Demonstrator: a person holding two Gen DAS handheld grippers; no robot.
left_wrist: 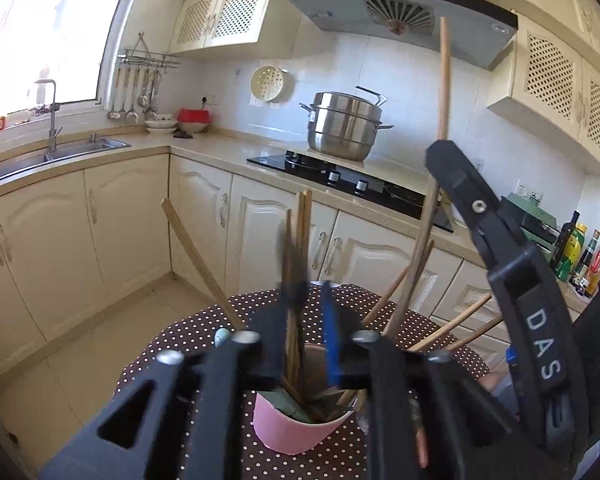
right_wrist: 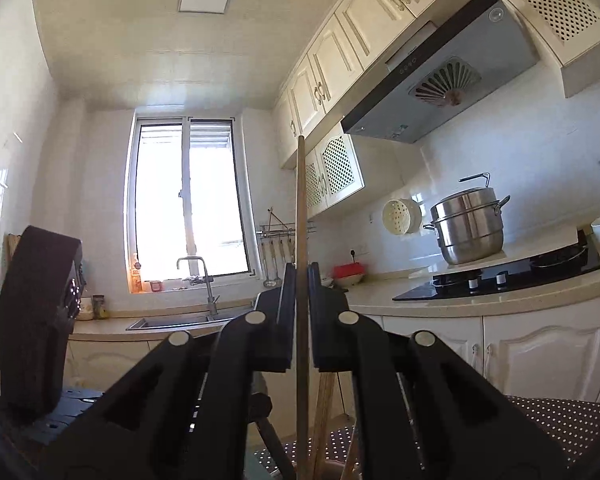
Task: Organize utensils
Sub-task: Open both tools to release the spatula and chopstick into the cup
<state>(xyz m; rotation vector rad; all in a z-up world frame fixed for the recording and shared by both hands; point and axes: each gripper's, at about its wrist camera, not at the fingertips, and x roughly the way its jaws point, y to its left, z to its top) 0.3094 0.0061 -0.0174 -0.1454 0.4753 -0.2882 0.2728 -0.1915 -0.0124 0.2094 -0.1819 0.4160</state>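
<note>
Several wooden chopsticks point(left_wrist: 296, 264) stand bunched in a pink cup point(left_wrist: 300, 430) on the dotted tablecloth point(left_wrist: 188, 336), near the table's middle; more lean outward toward its right edge, and one slants off to the left. The left gripper point(left_wrist: 306, 320) hovers right over the cup, its jaws parted with blurred sticks between them; whether the pads touch them I cannot tell. The right gripper point(right_wrist: 301, 284) is clamped on a single chopstick point(right_wrist: 300, 200), which stands upright and rises well above the fingertips. Behind lie the counter, the hob and a steel steamer pot point(left_wrist: 346, 126).
</note>
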